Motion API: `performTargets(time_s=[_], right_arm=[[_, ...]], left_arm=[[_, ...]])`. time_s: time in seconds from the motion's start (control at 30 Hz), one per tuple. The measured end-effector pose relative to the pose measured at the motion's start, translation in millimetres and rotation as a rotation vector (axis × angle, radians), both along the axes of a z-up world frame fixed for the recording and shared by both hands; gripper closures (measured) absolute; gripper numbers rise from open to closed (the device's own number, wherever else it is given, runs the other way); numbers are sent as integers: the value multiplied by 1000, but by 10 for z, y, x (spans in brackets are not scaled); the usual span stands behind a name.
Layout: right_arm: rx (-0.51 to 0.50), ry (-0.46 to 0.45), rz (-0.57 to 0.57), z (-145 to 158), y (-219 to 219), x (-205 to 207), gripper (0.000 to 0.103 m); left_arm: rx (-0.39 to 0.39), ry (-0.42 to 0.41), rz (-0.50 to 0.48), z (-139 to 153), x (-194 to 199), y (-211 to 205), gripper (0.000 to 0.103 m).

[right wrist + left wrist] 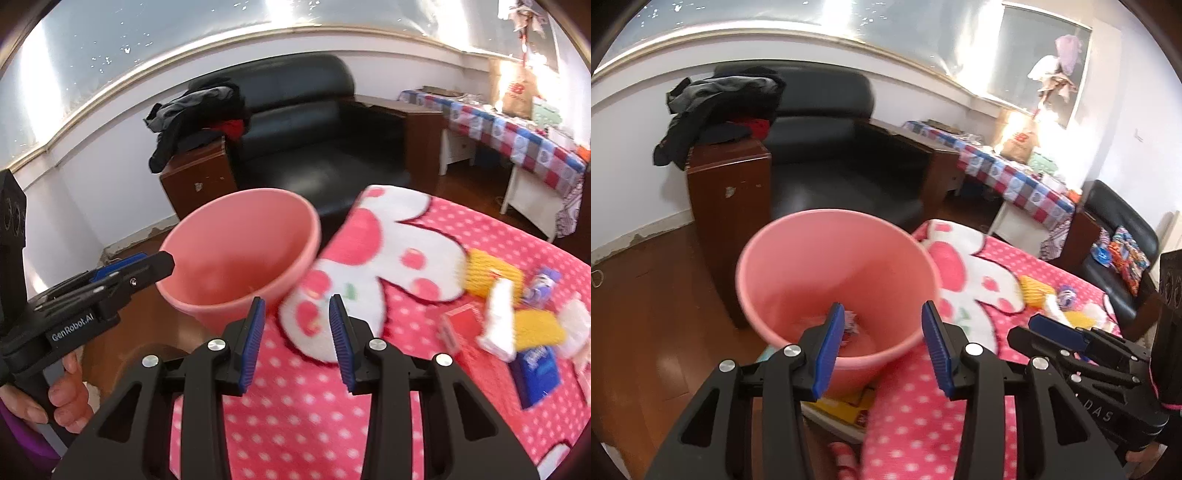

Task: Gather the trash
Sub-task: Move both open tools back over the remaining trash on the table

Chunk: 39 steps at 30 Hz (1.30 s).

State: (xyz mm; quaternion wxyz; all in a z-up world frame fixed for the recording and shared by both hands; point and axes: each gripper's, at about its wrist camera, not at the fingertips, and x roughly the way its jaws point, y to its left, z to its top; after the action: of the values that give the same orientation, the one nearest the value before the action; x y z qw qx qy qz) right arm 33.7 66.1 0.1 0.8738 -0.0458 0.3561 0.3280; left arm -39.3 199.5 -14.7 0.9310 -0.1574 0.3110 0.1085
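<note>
**Inspector A:** Surface and room, left to right?

**Inspector B:** Brown wooden floor point(646, 295), a brown wooden cabinet point(727, 206) with dark clothes point(716, 107) heaped on top, then a black leather armchair point(831, 147). Further right, a side table under a red, white and blue chequered cloth point(1015, 177). In the foreground, a worktop covered by a pink polka-dot blanket with a white cartoon print point(369, 406).

**Inspector A:** The receptacle?

**Inspector B:** A round pink plastic bucket point(834, 280) stands at the blanket's left edge, mouth up and tilted towards the cameras, long axis near upright. A small crumpled scrap point(851, 325) lies in its bottom.

**Inspector A:** The trash?

**Inspector B:** Grouped on the blanket's right side, blurred: a yellow ridged packet point(491, 275), a small purple wrapper point(541, 286), a red box point(460, 325), a white wrapper point(500, 325) and a dark blue packet point(537, 373), its long axis running away from the camera.

**Inspector A:** Grippers?

**Inspector B:** The left gripper point(884, 345) is held over the bucket's near rim, blue pads wide apart, nothing between them. The right gripper point(295, 339) hangs over the blanket just right of the bucket, pads likewise parted and empty. The trash lies well to its right.
</note>
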Motion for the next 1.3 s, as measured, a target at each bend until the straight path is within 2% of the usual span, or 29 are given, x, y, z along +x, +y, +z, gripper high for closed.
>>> performTargets(time_s=[0.43,0.73,0.97,1.3], right_arm=[[-23,-10,-158,-98,-890,-76,66],[28,17,-301,-165,-1626,-17,66],[60,41,-362,-237,-1942,39,66],[97,68,-391,-351,-2204,123,66]], left_arm=[[31,13,-179,-86,311,-858,60],[34,35,-338,-204,659,-1422,60],[43,69,-468,-306,985,-1869,60],[96,106,-488,-459,1342,-2152,60]])
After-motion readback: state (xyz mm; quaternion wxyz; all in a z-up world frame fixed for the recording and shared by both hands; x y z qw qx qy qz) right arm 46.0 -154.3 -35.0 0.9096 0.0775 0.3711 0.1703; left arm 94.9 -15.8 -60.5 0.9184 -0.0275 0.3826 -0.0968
